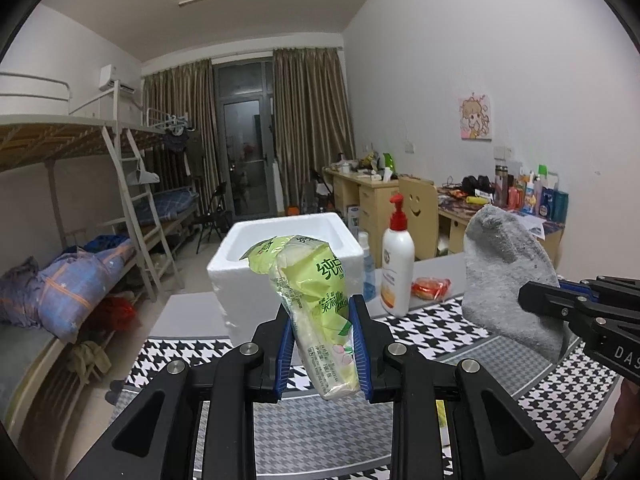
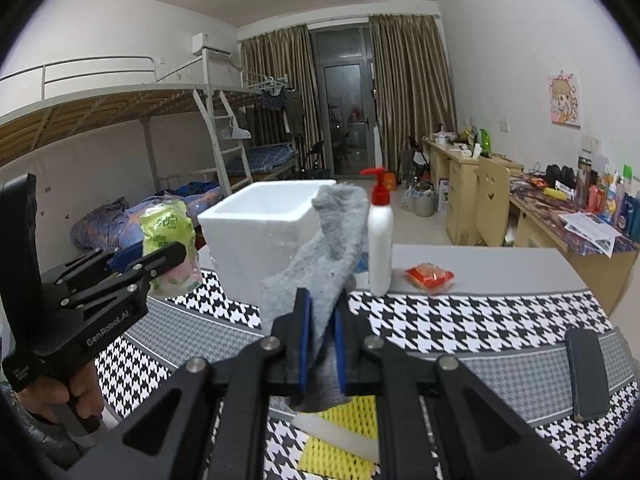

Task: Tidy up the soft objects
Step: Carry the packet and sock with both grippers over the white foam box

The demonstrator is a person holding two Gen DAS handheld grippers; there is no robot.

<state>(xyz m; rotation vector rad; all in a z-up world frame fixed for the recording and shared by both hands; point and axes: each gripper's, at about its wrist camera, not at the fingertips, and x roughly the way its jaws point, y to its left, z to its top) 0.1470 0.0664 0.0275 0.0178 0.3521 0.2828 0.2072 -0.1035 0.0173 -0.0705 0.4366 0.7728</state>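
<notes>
My left gripper [image 1: 322, 320] is shut on a green tissue pack [image 1: 316, 292] and holds it above the table, just in front of a white foam box [image 1: 256, 276]. My right gripper [image 2: 322, 312] is shut on a grey sock [image 2: 324, 252], which hangs upward and sideways near the box [image 2: 256, 240]. In the left wrist view the sock [image 1: 504, 276] and right gripper [image 1: 540, 294] show at right. In the right wrist view the left gripper [image 2: 160, 260] with the tissue pack [image 2: 172, 236] shows at left.
A white pump bottle with a red top [image 1: 396, 268] [image 2: 380, 240], a small blue bottle [image 1: 367, 268] and a red snack packet [image 2: 430, 274] stand behind the houndstooth mat [image 2: 460, 320]. A dark phone [image 2: 588, 372] lies at right. A yellow sponge [image 2: 340, 436] lies under my right gripper.
</notes>
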